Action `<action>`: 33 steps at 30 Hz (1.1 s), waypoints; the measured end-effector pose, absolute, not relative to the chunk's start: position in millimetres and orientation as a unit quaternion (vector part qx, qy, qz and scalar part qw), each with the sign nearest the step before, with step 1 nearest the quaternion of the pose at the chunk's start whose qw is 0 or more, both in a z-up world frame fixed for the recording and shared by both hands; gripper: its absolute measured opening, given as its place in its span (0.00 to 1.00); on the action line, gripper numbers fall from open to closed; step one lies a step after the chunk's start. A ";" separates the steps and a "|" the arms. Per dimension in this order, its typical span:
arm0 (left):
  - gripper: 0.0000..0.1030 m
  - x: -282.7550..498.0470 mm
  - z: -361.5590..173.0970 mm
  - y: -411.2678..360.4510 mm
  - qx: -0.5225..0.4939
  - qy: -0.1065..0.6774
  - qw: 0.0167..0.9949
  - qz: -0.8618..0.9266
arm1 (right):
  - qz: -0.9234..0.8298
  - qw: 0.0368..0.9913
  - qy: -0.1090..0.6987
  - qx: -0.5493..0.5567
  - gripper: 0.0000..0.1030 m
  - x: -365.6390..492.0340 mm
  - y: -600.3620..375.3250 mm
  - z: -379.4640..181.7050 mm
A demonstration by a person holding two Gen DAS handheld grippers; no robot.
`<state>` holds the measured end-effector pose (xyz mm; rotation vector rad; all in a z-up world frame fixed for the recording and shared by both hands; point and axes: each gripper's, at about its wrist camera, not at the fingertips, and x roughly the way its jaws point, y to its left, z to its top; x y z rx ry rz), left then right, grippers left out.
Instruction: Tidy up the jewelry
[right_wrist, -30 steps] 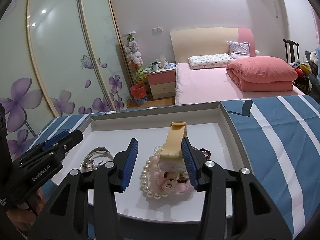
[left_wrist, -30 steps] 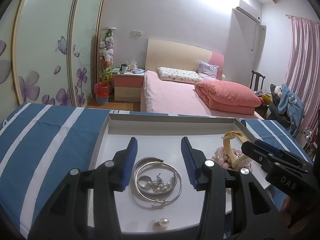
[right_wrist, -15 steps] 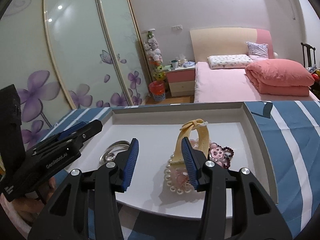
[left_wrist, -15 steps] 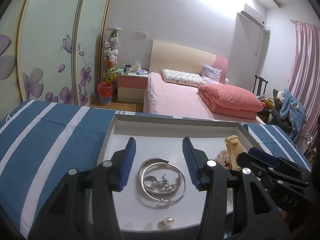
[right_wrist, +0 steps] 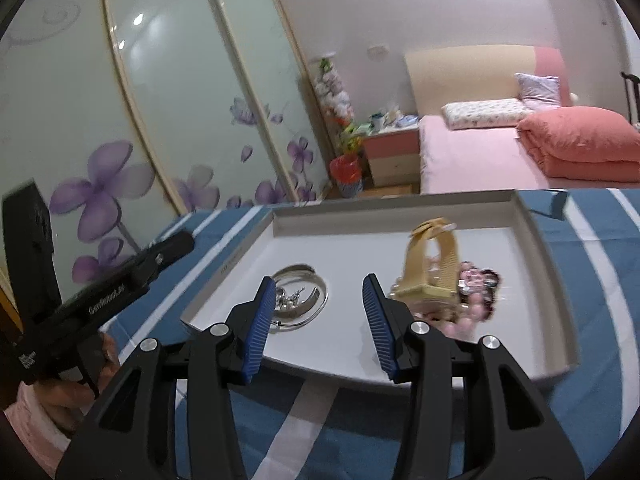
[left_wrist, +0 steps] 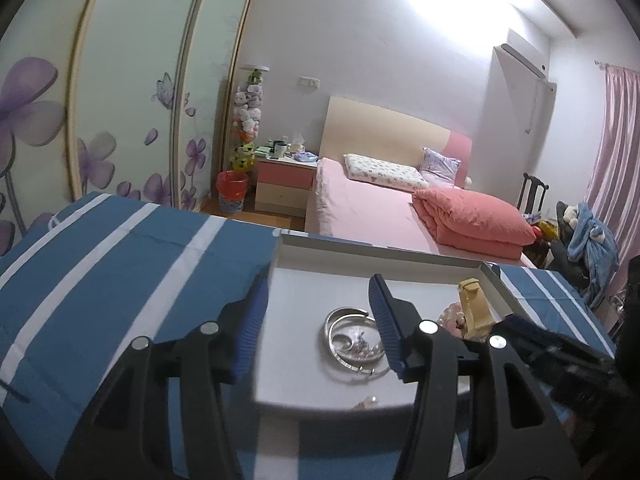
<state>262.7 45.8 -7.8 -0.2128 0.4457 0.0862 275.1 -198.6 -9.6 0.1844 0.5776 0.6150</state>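
A shallow white tray (left_wrist: 360, 258) lies on a blue-and-white striped cloth. In it are silver bangles (left_wrist: 352, 344) around small rings, a yellow watch (left_wrist: 474, 308) standing on pink and pearl beads, and a loose pearl piece (left_wrist: 368, 402) at the front edge. My left gripper (left_wrist: 318, 292) hovers over the tray's left edge, its jaws opening with nothing pressed between them; the bangles sit by its right finger. My right gripper (right_wrist: 320, 284) is open above the tray (right_wrist: 400, 216), between the bangles (right_wrist: 300, 296) and the watch (right_wrist: 432, 264), gripping nothing.
The left gripper (right_wrist: 182, 242) shows at the left of the right wrist view, held by a hand (right_wrist: 60, 392). Striped cloth (left_wrist: 100, 272) surrounds the tray. Beyond stand a pink bed (left_wrist: 360, 208), a nightstand (left_wrist: 284, 184) and flowered wardrobe doors (right_wrist: 120, 140).
Both grippers have swung to the left. The left jaws stand wider, and the bangles have shifted from midway to its right finger. The watch now lies right of the right gripper's fingers.
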 end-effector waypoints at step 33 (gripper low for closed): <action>0.96 99.1 1.3 11.0 -0.083 0.175 0.981 0.004 | 0.132 0.968 0.196 0.089 0.98 121.6 -256.5 10.9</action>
